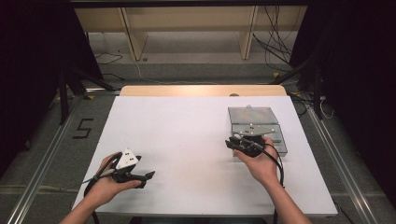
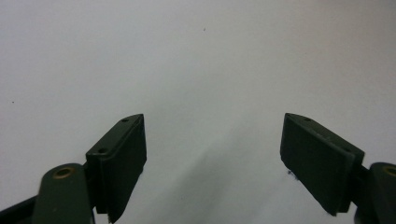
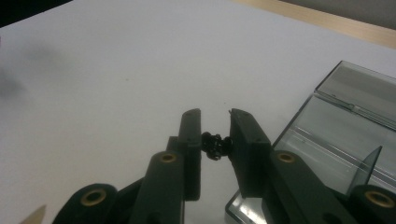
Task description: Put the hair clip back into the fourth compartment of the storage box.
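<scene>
The right gripper [image 3: 215, 122] pinches a tiny black part [image 3: 215, 145] beside the open box [image 3: 327, 135], likely to drop it in, while the left gripper [image 2: 212, 140] waits wide open, holding nothing.

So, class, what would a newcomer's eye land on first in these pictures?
Probably the clear plastic box, lid open, at the right of the white table. Next, the right claw beside that box, shut on a small black knobbly item. The left claw gapes open over bare table at the near left.

Matt white tabletop [image 1: 187, 140]; glossy clear plastic case [image 3: 336, 121]; matt black hand-held gripper [image 3: 215, 123] pads [image 3: 247, 140]
</scene>
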Tool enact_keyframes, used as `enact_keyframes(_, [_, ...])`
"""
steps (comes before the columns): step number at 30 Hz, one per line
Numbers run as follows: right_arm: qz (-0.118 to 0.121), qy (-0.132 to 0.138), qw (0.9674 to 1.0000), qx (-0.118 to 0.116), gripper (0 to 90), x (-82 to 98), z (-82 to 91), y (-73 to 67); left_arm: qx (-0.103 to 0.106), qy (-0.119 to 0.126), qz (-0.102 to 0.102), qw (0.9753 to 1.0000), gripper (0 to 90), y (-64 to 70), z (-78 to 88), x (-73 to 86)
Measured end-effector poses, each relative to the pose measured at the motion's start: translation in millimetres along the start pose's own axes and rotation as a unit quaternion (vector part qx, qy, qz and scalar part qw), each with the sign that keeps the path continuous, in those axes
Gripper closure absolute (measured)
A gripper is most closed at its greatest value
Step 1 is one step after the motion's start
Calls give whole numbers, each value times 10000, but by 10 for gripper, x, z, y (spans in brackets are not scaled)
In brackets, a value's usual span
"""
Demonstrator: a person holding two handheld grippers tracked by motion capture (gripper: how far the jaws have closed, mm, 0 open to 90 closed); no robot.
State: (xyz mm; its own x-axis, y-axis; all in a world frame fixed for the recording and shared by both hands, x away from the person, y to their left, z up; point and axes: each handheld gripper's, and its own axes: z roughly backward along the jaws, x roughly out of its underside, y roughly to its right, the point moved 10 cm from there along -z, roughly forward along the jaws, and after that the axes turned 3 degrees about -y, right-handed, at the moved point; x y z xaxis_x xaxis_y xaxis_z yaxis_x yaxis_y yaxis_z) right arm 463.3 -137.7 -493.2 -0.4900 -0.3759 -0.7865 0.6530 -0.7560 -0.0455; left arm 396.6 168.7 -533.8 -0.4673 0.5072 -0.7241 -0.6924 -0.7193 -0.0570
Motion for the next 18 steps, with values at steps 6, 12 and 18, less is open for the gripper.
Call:
enact_keyframes(6, [-76, 13, 9999, 87, 753, 19, 26, 79, -2, 1, -2, 10000, 224, 0, 1, -1])
enact_keyframes(12, [-143, -10, 9998, 169, 753, 46, 42, 146, -1, 5, -1, 10000, 225, 2, -1, -3])
enact_keyframes(18, [-190, -33, 9996, 220, 753, 60, 44, 182, -1, 3, -2, 10000, 224, 1, 0, -2])
